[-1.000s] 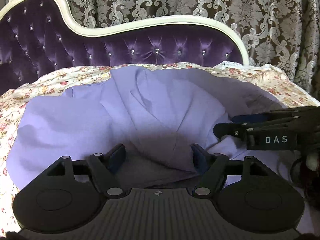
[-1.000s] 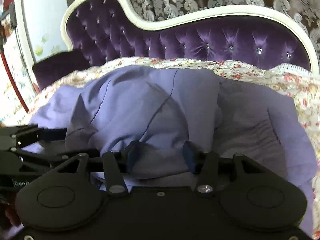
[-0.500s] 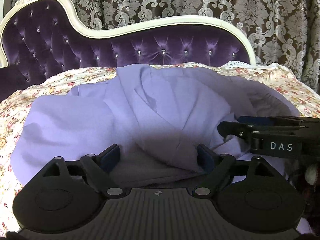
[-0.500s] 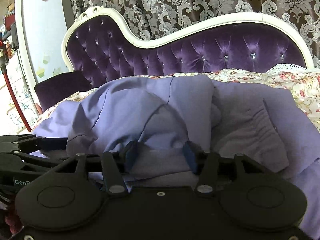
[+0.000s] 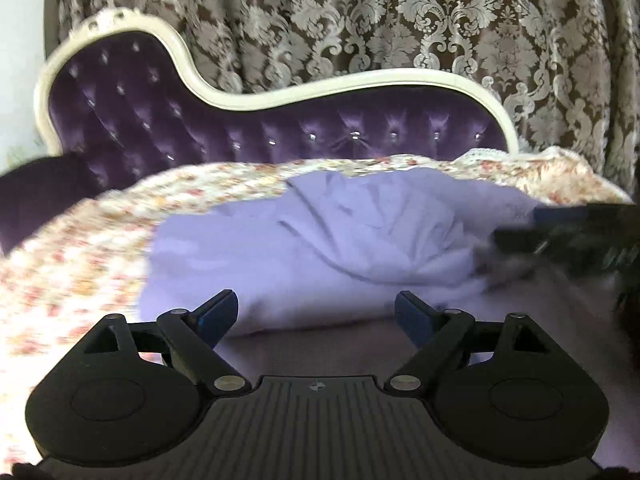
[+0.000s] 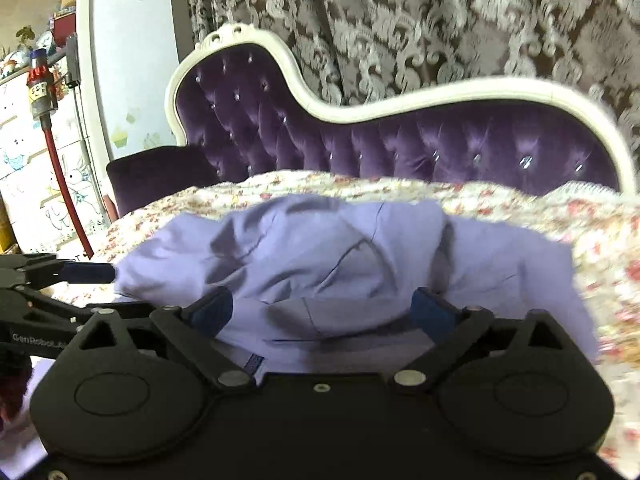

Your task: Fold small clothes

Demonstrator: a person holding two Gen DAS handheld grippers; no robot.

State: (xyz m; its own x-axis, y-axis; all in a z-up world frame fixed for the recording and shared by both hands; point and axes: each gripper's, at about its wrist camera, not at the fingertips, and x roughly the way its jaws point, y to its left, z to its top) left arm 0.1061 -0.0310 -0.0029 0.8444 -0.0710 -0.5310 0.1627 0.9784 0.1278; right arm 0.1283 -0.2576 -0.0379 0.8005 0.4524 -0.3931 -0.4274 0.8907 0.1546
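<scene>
Lavender garment (image 5: 352, 240), bunched into soft ridges, lies on the floral bedspread (image 5: 80, 264) in front of the purple tufted headboard (image 5: 280, 136), filling the centre of both wrist views. In the left view the left gripper (image 5: 316, 316) stands wide, its jaws having just been opening, with cloth lying under the gap but neither pad pressing it; the right gripper shows as a dark blur at about three o'clock. In the right view the right gripper (image 6: 324, 308) is likewise spread wide, its jaws having just been opening, the fabric lying loose between and below the blue pads (image 6: 212, 308), and the left gripper sits at nine o'clock. Judging from this, a fold has just been let go. The risk is that the released layer, heaped rather than flat, slumps or springs open, since the ridges toward twelve o'clock look puffed with trapped air. Another risk: a pad snagging a loose edge while pulling away would drag the fold askew.
</scene>
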